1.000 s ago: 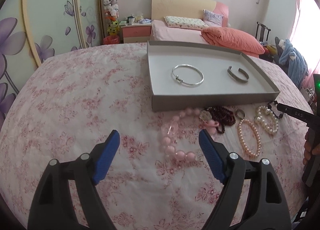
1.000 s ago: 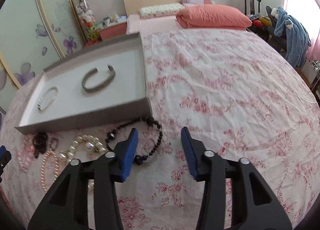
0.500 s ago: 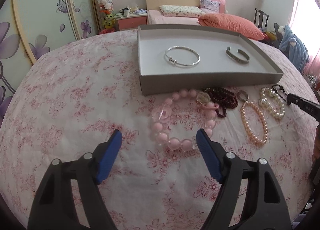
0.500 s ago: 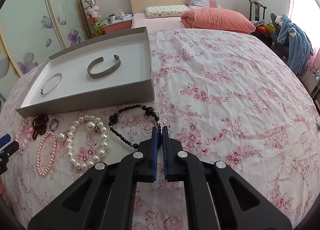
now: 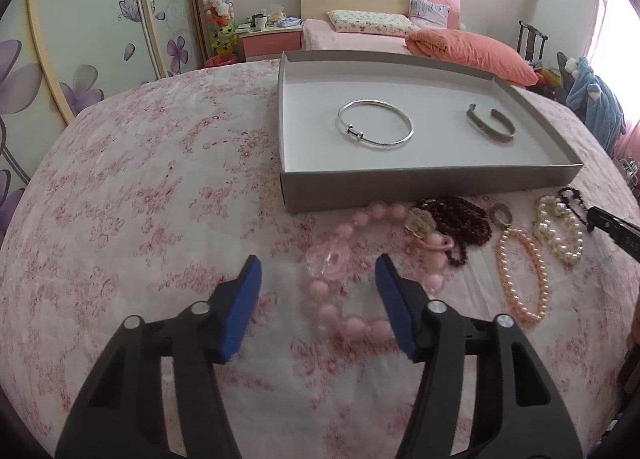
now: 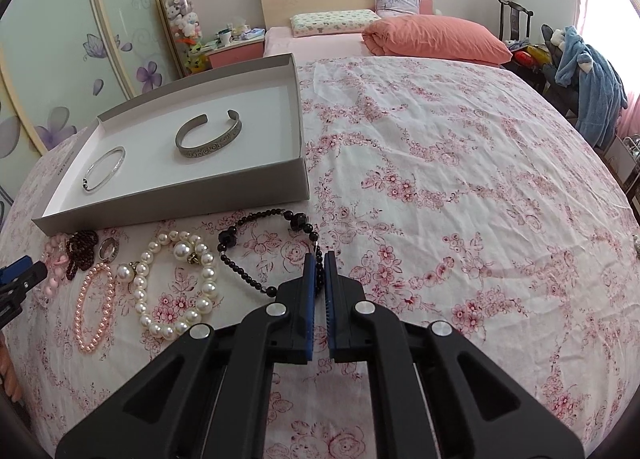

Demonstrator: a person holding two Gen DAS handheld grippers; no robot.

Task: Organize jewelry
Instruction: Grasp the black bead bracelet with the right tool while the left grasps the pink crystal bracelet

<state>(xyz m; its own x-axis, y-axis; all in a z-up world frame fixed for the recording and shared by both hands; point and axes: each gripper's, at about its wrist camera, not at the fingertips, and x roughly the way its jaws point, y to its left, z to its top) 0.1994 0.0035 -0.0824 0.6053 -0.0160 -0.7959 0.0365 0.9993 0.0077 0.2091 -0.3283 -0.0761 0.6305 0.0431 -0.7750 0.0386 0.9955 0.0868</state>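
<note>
My left gripper [image 5: 318,263] hangs low over the flowered bedspread. Its jaws are closing around the pink bead bracelet [image 5: 329,312], and the pads are still apart from the beads. My right gripper [image 6: 319,259] is shut on the near loop of the black bead bracelet [image 6: 224,237], which lies on the spread. A grey tray [image 5: 400,183] holds a thin silver bangle [image 5: 355,134] and a silver cuff [image 5: 490,130]. In front of the tray lie dark red beads [image 5: 464,219], a ring [image 5: 502,215], a pink pearl bracelet [image 5: 540,271] and white pearls [image 5: 560,235].
The tray [image 6: 180,207] sits left of the right gripper, with bare bedspread [image 6: 440,179] to its right. Beyond are a bed with an orange quilt [image 6: 436,39], a pink nightstand [image 5: 272,41] and a chair with a blue robe [image 6: 592,79].
The right jaws closed onto the black bead bracelet. The left gripper sank toward the pink bead bracelet and its jaws narrowed around it.
</note>
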